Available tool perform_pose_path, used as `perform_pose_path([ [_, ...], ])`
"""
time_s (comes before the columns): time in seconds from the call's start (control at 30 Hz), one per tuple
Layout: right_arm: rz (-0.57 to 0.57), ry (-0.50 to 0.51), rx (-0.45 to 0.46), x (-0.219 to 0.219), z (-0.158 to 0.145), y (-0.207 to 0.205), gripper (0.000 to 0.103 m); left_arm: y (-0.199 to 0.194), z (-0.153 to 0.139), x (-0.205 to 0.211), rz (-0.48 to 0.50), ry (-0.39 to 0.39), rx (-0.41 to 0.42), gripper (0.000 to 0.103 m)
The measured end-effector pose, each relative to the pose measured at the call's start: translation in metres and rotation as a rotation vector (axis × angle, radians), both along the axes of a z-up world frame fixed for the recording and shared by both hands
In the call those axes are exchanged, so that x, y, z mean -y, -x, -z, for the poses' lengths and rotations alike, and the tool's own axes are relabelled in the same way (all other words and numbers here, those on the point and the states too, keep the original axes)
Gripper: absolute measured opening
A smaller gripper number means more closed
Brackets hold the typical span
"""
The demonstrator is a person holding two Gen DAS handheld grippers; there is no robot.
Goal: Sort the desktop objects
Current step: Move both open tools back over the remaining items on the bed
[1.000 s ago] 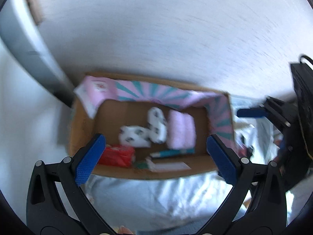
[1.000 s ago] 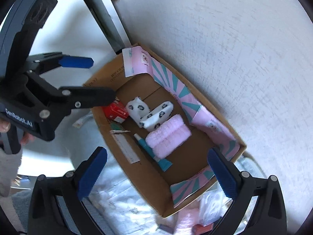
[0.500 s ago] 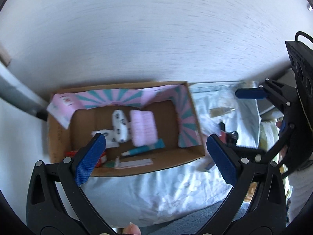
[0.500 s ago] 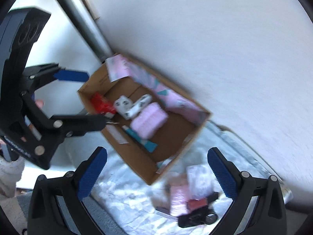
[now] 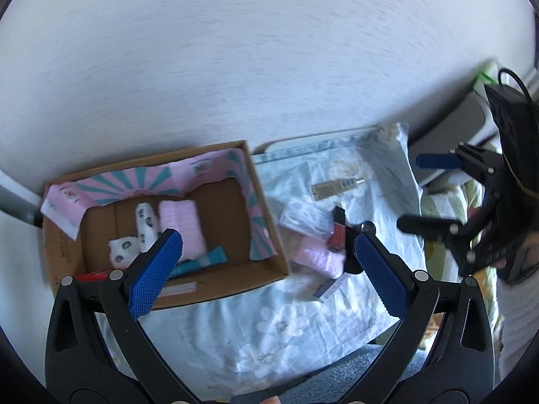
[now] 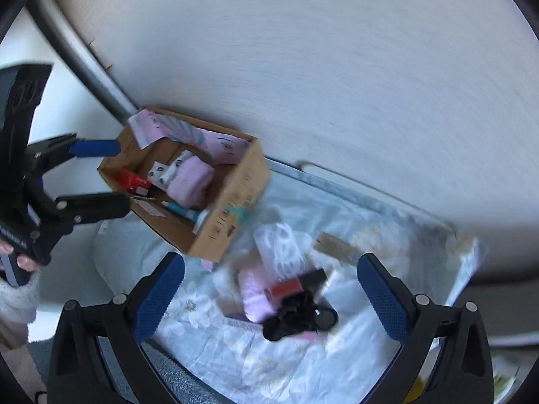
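A cardboard box (image 5: 235, 279) with pink and teal flaps stands at the left on a pale floral cloth (image 5: 286, 330). It holds a pink towel roll (image 5: 183, 229), white spotted socks (image 5: 145, 225), a teal tube (image 5: 202, 262) and a red pack (image 6: 133, 180). To its right lie a pink cloth (image 6: 252, 289), a red and black item (image 6: 296, 284), a black tangle (image 6: 296, 313), a clear packet (image 6: 279, 245) and a tan strip (image 5: 331, 187). My left gripper (image 5: 266, 269) is open and empty above the box's front right corner. My right gripper (image 6: 269, 293) is open and empty above the loose pile.
A white textured wall (image 5: 269, 67) rises right behind the box and cloth. A grey bar (image 6: 84, 64) runs along the wall at the left. The cloth's front edge drops to a grey carpet (image 5: 337, 377). A grey object (image 5: 471, 114) sits at the far right.
Both grippers have swung to the right, away from the box and toward the loose pile on the cloth. Both have stayed open and empty.
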State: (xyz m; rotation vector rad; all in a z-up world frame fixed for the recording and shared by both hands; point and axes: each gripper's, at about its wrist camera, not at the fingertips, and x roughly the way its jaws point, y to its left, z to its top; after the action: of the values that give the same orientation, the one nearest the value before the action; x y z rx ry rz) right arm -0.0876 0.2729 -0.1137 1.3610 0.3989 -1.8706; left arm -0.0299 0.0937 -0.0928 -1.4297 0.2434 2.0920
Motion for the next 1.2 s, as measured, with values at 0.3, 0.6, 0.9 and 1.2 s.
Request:
perform_pose_path([
  [0.3,0.063,0.001,0.046,-0.045,0.022,0.008,0.103,-0.041,0.021,-0.053,0.140,0.057,-0.032,0.103],
  [0.6,0.049,-0.012,0.073,-0.078,0.053,0.010,0.102,-0.074,0.067,-0.086,0.227,0.120,-0.004,0.102],
  [0.9,-0.014,-0.077,0.092,-0.093,0.091,0.014,0.083,-0.089,0.104,-0.111,0.343,0.320,-0.095,0.094],
  [1.2,-0.143,-0.131,0.112,-0.076,0.129,0.006,0.066,-0.067,0.144,-0.124,0.304,0.395,0.037,0.093],
])
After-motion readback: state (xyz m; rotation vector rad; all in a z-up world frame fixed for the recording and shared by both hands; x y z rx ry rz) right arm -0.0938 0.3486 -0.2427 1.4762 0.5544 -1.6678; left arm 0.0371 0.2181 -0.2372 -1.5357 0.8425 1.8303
